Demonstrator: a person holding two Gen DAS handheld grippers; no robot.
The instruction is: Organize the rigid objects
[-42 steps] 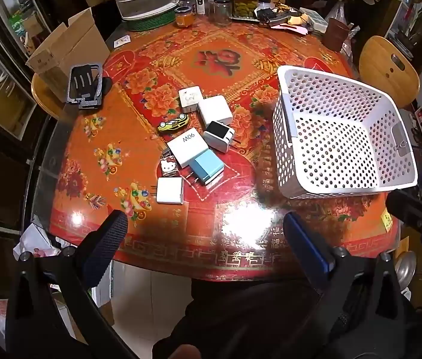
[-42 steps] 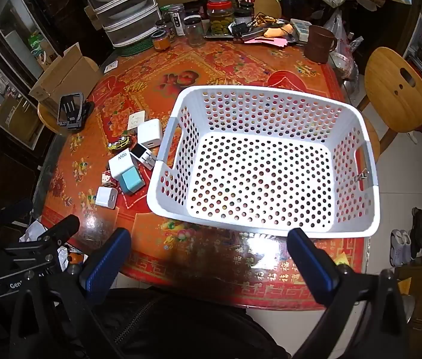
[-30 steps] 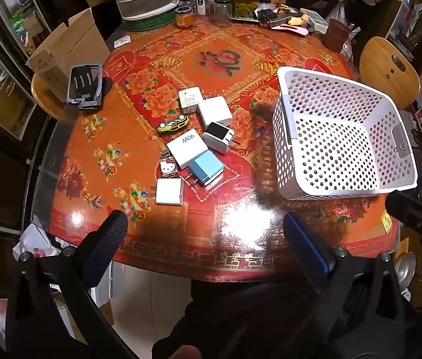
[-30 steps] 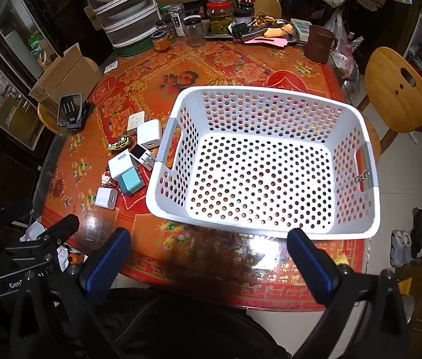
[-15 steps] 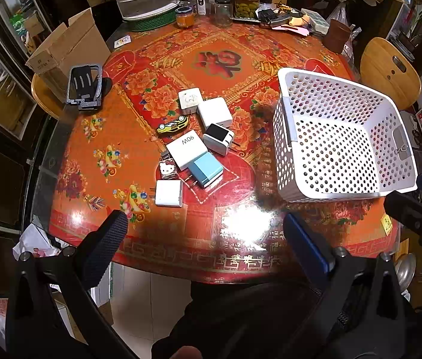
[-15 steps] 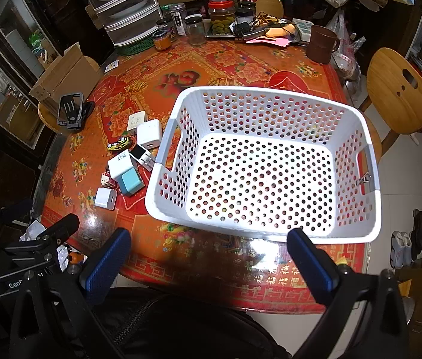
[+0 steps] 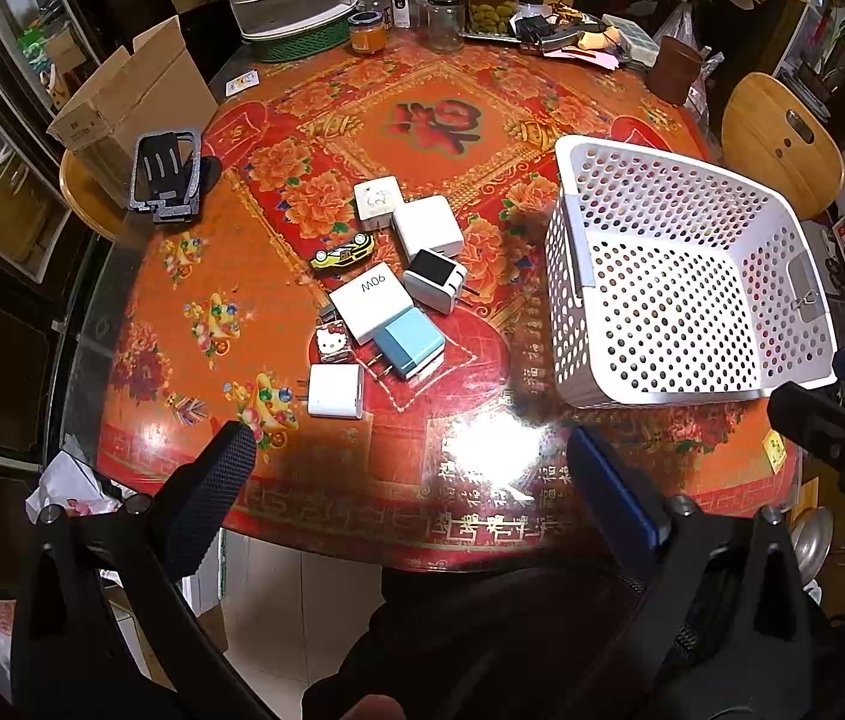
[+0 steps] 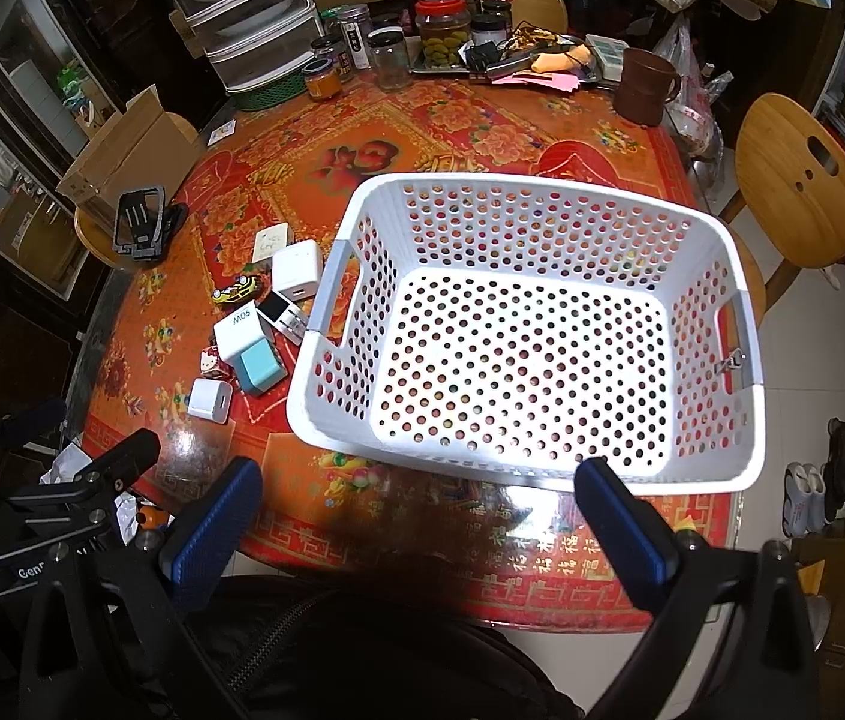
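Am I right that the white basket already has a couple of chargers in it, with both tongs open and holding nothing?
Not quite. The basket is empty, as the right wrist view shows through its bare perforated floor. The chargers lie in a cluster on the table to the basket's left. The rest holds: left tongs and right tongs are open and holding nothing.

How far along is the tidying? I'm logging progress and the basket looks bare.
Nothing looks done: the white basket holds nothing. Nothing is in hand either; the left gripper and right gripper are open, short of the table. Left to do: the chargers, such as the blue charger, and the yellow toy car.
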